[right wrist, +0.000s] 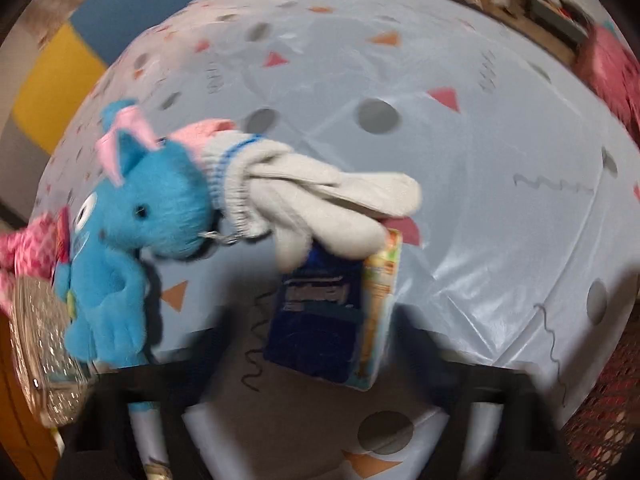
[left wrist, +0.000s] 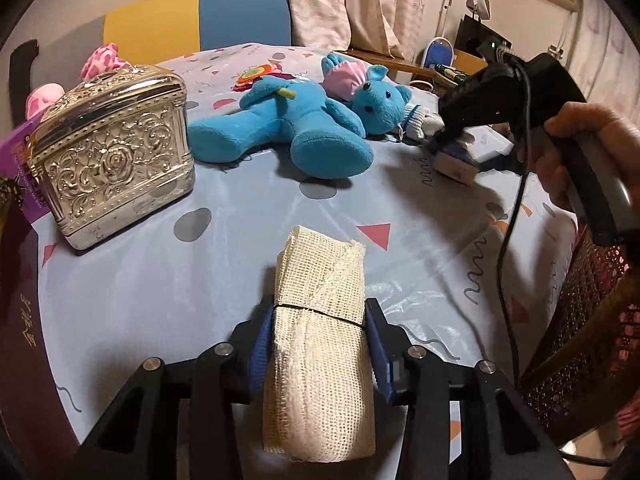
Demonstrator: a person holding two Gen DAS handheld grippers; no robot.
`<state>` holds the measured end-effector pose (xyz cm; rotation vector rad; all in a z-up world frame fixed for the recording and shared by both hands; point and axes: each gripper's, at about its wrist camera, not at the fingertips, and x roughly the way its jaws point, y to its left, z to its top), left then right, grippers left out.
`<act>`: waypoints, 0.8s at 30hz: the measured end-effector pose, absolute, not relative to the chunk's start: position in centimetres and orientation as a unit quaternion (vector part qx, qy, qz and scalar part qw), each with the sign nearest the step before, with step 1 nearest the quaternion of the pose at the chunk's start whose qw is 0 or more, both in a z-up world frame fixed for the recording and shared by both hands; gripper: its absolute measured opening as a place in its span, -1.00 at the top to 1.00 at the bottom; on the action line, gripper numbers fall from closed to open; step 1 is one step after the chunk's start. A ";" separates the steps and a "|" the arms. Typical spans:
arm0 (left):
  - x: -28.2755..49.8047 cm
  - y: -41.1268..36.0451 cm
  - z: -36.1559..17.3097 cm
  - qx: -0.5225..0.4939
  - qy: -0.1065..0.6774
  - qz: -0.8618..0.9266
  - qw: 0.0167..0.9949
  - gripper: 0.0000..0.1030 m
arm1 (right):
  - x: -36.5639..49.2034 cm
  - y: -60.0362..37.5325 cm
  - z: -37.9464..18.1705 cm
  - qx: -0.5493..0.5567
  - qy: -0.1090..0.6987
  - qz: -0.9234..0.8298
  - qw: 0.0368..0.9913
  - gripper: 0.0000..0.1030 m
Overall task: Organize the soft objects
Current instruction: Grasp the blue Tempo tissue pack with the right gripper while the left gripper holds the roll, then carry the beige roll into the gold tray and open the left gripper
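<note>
The rolled mesh cloth (left wrist: 320, 344) sits clamped between the left gripper's (left wrist: 318, 354) blue pads, over the patterned tablecloth (left wrist: 400, 208). Ahead lie one blue plush (left wrist: 296, 120), one silver box (left wrist: 116, 156), one white glove (right wrist: 320, 192) draped over a small blue packet (right wrist: 320, 320). The right gripper (left wrist: 452, 148) straddles that packet; its frame is blurred, so grip uncertain.

Pale patterned curtains (left wrist: 320, 0) hang behind a yellow-and-blue chair (left wrist: 196, 20) under warm indoor light.
</note>
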<state>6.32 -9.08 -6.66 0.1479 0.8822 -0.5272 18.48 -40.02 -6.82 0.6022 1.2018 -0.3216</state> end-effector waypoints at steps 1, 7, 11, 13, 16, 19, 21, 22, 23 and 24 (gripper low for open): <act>6.3 -9.0 -6.6 0.065 0.426 -0.257 0.865 0.14 | 18.6 -39.5 -6.8 0.294 0.552 -0.111 0.773 -0.06; 6.0 -8.6 -6.6 0.058 0.426 -0.256 0.866 0.14 | 20.7 -32.6 -6.7 0.171 0.599 0.003 0.782 -0.07; 5.7 -8.6 -6.6 0.058 0.424 -0.252 0.868 0.14 | 20.8 -31.4 -6.8 0.155 0.606 0.023 0.780 -0.11; 5.6 -8.5 -6.6 0.056 0.424 -0.252 0.868 0.14 | 20.8 -31.5 -6.8 0.162 0.606 0.024 0.779 -0.11; 5.6 -8.5 -6.6 0.055 0.423 -0.252 0.869 0.14 | 20.9 -32.2 -6.8 0.167 0.605 0.022 0.778 -0.11; 5.6 -8.4 -6.6 0.053 0.424 -0.251 0.868 0.14 | 20.9 -31.8 -6.9 0.155 0.606 0.019 0.780 -0.11; 5.6 -8.4 -6.6 0.052 0.425 -0.250 0.869 0.14 | 20.9 -31.5 -7.1 0.151 0.605 0.018 0.782 -0.11; 5.6 -8.4 -6.5 0.053 0.425 -0.249 0.869 0.14 | 20.9 -31.3 -7.1 0.147 0.605 0.017 0.782 -0.12; 5.6 -8.5 -6.5 0.054 0.424 -0.249 0.869 0.14 | 20.9 -30.9 -7.3 0.146 0.605 0.017 0.783 -0.12; 5.6 -8.5 -6.5 0.056 0.424 -0.249 0.869 0.17 | 20.9 -30.7 -7.4 0.143 0.605 0.015 0.783 -0.12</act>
